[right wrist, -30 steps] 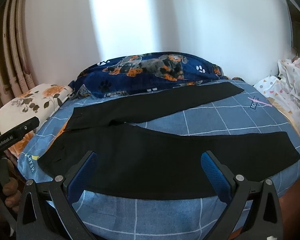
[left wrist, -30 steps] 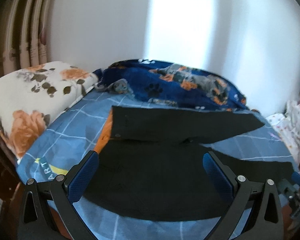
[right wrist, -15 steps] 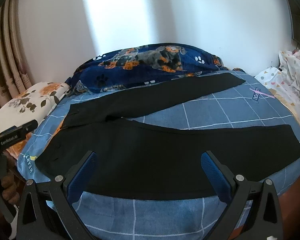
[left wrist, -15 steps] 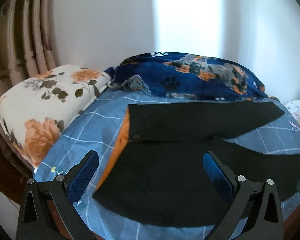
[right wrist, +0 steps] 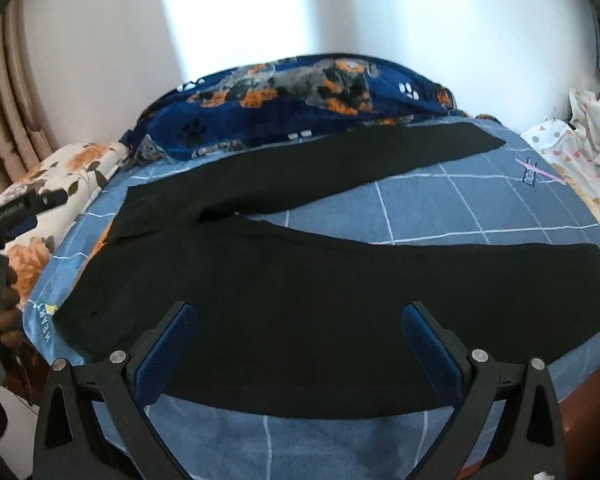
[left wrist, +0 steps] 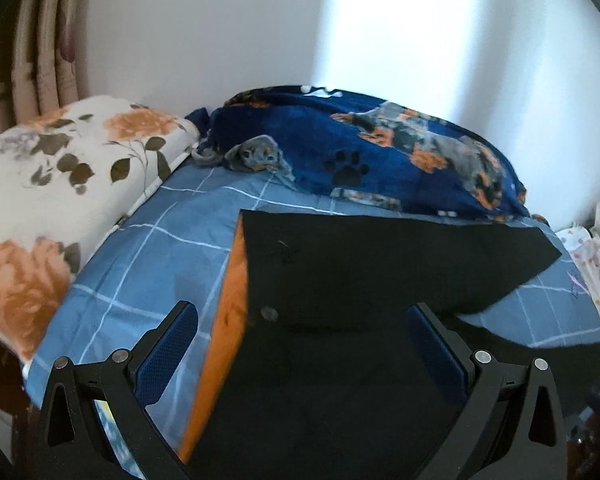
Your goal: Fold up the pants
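Black pants (right wrist: 300, 280) lie flat on the blue checked bed sheet (right wrist: 480, 208), legs spread in a V pointing right, waist at the left. In the left wrist view the pants (left wrist: 360, 264) show an orange lining strip (left wrist: 230, 304) along the waist edge. My left gripper (left wrist: 302, 344) is open and empty, just above the waist. It also shows at the left edge of the right wrist view (right wrist: 4, 216). My right gripper (right wrist: 298, 344) is open and empty over the near leg.
A dark blue dog-print blanket (right wrist: 300, 96) lies bunched at the back against the white wall. A floral pillow (left wrist: 60, 184) sits at the left by a curtain (left wrist: 40, 48). A white dotted cloth (right wrist: 576, 148) lies at the right edge of the bed.
My left gripper has moved in closer to the pants' waist, now larger in its view. My right gripper has come a little closer to the near leg. Both stay open.
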`<state>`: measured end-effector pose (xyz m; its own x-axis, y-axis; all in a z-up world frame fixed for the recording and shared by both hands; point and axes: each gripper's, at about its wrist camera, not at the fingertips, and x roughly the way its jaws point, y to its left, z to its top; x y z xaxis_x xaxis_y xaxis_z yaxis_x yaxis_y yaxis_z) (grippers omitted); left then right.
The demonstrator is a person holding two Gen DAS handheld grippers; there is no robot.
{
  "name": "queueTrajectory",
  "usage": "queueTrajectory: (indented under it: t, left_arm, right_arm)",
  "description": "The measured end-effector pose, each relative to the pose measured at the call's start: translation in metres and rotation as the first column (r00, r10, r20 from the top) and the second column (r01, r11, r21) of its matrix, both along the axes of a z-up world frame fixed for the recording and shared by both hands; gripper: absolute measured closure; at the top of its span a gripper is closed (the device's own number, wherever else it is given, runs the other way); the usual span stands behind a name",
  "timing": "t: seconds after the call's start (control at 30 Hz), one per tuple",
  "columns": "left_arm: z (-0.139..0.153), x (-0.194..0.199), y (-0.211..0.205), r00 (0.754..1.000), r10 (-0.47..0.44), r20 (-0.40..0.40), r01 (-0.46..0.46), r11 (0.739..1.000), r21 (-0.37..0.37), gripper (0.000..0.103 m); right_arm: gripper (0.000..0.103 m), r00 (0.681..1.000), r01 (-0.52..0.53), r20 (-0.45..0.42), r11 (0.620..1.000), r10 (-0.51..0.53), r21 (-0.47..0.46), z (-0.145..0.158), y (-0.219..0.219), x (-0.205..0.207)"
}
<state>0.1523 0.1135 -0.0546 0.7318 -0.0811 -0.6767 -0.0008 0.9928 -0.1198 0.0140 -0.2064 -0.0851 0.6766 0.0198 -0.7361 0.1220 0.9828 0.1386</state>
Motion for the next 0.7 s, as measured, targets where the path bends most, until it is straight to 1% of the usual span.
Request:
queueTrajectory:
  t: [0.03,0.1,0.2,0.23,0.3,0.37,0.4,0.43,0.47,0.5,0.57,0.6,0.63,0.7]
  left_arm:
    - [-0.005,0.014,0.008,1.0,-0.01,-0.026,0.01,1.0,-0.016,0.0]
    - [-0.017,0.042,0.023,0.996,-0.041,-0.077,0.035,0.997,-0.073,0.0]
    - [-0.038,0.081,0.05,0.988,-0.003,-0.152,-0.018,0.991,-0.135,0.001]
    - [-0.046,0.096,0.06,0.986,0.0,-0.167,-0.029,0.985,-0.17,0.001]
    - [-0.058,0.117,0.07,0.982,-0.012,-0.189,-0.026,0.98,-0.198,0.003]
    - [-0.071,0.14,0.078,0.976,-0.024,-0.214,-0.019,0.981,-0.196,0.019]
    - [-0.078,0.154,0.079,0.971,-0.042,-0.236,-0.002,0.983,-0.186,0.024]
    - [-0.083,0.162,0.081,0.967,-0.057,-0.249,0.009,0.982,-0.189,0.027]
    - [-0.09,0.174,0.083,0.963,-0.078,-0.258,0.027,0.98,-0.196,0.032]
    - [-0.093,0.182,0.085,0.96,-0.094,-0.265,0.041,0.98,-0.197,0.035]
    - [-0.103,0.201,0.089,0.952,-0.119,-0.284,0.062,0.978,-0.201,0.035]
    - [-0.106,0.207,0.092,0.949,-0.128,-0.289,0.065,0.973,-0.219,0.035]
    - [-0.109,0.216,0.095,0.946,-0.15,-0.287,0.076,0.964,-0.255,0.035]
    - [-0.109,0.224,0.097,0.949,-0.175,-0.264,0.097,0.954,-0.283,0.035]
  right_arm:
    - [0.0,1.0,0.001,-0.009,1.0,-0.001,0.002,-0.003,-0.001,0.003]
    - [0.0,1.0,0.002,-0.028,1.0,-0.002,0.005,-0.009,-0.001,0.009]
    - [0.0,0.999,-0.002,-0.053,1.0,0.002,0.001,-0.017,0.0,0.018]
    - [0.0,0.998,-0.004,-0.06,1.0,0.004,0.001,-0.019,0.0,0.02]
    - [0.0,0.997,-0.006,-0.078,1.0,0.006,0.0,-0.024,0.001,0.026]
    - [0.0,0.995,-0.008,-0.094,1.0,0.008,-0.003,-0.03,0.002,0.031]
    - [0.0,0.994,-0.009,-0.107,1.0,0.008,-0.005,-0.034,0.002,0.034]
    - [0.0,0.993,-0.01,-0.116,1.0,0.009,-0.005,-0.036,0.002,0.036]
    - [0.0,0.992,-0.011,-0.126,1.0,0.01,-0.005,-0.039,0.003,0.039]
    - [0.0,0.99,-0.011,-0.138,1.0,0.01,-0.005,-0.042,0.003,0.041]
    - [0.0,0.988,-0.012,-0.154,1.0,0.011,-0.007,-0.047,0.003,0.045]
    - [0.0,0.987,-0.012,-0.159,1.0,0.01,-0.009,-0.048,0.003,0.046]
    - [0.0,0.987,-0.011,-0.163,1.0,0.009,-0.011,-0.05,0.002,0.047]
    - [0.0,0.985,-0.009,-0.174,1.0,0.007,-0.012,-0.052,0.002,0.05]
